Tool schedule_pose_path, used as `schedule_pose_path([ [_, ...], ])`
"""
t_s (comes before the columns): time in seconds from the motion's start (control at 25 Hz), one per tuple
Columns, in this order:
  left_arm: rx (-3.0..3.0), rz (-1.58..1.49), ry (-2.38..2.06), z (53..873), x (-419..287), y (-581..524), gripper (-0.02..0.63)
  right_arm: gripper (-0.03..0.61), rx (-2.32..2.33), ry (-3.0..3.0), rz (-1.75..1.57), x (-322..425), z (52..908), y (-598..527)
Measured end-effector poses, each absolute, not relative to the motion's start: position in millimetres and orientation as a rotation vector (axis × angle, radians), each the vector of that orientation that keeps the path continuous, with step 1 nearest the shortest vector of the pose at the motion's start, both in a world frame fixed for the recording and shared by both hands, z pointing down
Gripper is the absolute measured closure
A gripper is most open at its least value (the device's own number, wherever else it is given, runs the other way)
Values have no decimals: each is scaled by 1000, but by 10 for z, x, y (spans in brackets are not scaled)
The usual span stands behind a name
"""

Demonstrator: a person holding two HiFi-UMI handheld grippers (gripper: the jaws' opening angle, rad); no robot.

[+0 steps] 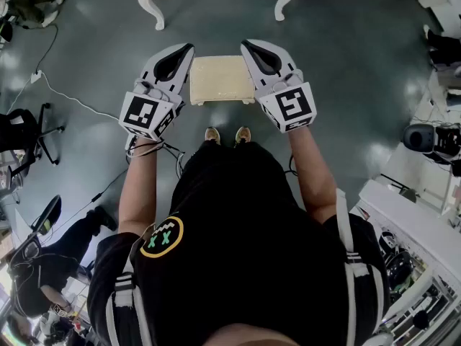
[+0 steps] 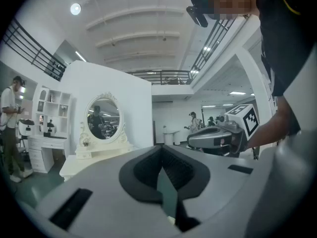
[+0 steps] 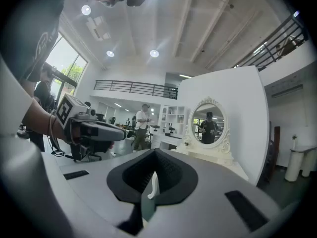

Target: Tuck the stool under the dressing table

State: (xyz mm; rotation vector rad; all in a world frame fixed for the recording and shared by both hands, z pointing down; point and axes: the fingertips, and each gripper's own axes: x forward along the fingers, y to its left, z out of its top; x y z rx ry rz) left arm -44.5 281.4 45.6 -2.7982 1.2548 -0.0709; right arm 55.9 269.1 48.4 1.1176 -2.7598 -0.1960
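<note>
The cream rectangular stool (image 1: pixel 222 79) stands on the grey floor just ahead of the person's feet. Beyond it are the white curved legs of the dressing table (image 1: pixel 150 7). My left gripper (image 1: pixel 189 49) hovers over the stool's left edge and my right gripper (image 1: pixel 245 45) over its right edge, both shut and holding nothing. In the left gripper view the dressing table (image 2: pixel 85 158) with its oval mirror (image 2: pixel 103 119) stands ahead at the left; the jaws are closed together. In the right gripper view the mirror (image 3: pixel 208 123) is ahead at the right. Neither gripper view shows the stool.
A white cable (image 1: pixel 68 96) runs across the floor at the left, near a black office chair (image 1: pixel 29 137). A person (image 1: pixel 50 265) sits low at the left. White benches with equipment (image 1: pixel 425 193) line the right side. A standing person (image 2: pixel 10 128) is beside white shelves.
</note>
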Motion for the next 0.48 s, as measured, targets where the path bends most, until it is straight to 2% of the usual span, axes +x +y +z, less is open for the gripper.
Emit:
schedule_pose_path([
  [0.48, -2801, -73, 1265, 472, -484, 2737, 594, 560, 1110, -2757, -193, 518, 497, 2620],
])
